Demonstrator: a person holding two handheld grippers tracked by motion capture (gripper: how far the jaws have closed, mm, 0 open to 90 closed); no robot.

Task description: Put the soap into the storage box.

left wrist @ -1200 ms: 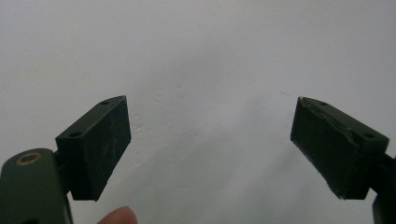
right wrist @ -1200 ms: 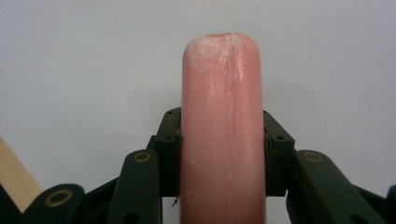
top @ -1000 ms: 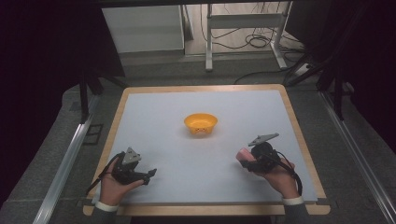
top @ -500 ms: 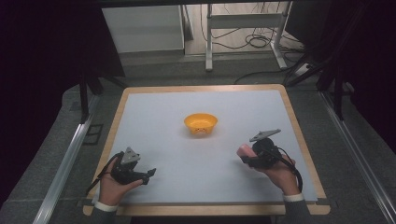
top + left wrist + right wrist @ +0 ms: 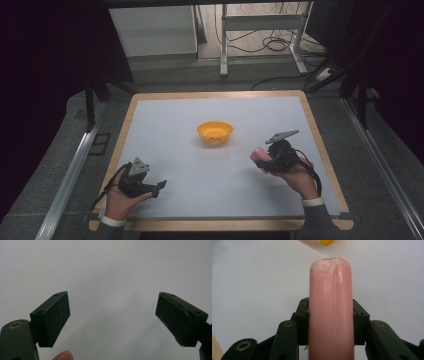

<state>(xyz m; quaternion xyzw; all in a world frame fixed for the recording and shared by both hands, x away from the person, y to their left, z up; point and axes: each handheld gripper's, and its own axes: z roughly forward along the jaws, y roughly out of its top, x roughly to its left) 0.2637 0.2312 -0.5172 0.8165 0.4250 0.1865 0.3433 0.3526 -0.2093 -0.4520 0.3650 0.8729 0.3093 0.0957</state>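
Matte pale-grey sheeting covers the desk (image 5: 200, 165), framed by a light wooden rim, with dark floor and tangled cables beyond. At the desk's right side the right gripper (image 5: 330, 315) has its black fingers clamped on a smooth, pink, round-ended cylinder (image 5: 331, 310) with a faintly scuffed, waxy skin; its lower end is cut off by the frame, and a shallow orange bowl (image 5: 214, 132) sits just beyond it toward the middle. Near the front left, the left gripper (image 5: 112, 315) rests low with its scratched, blocky fingers (image 5: 53, 317) wide apart over bare surface.
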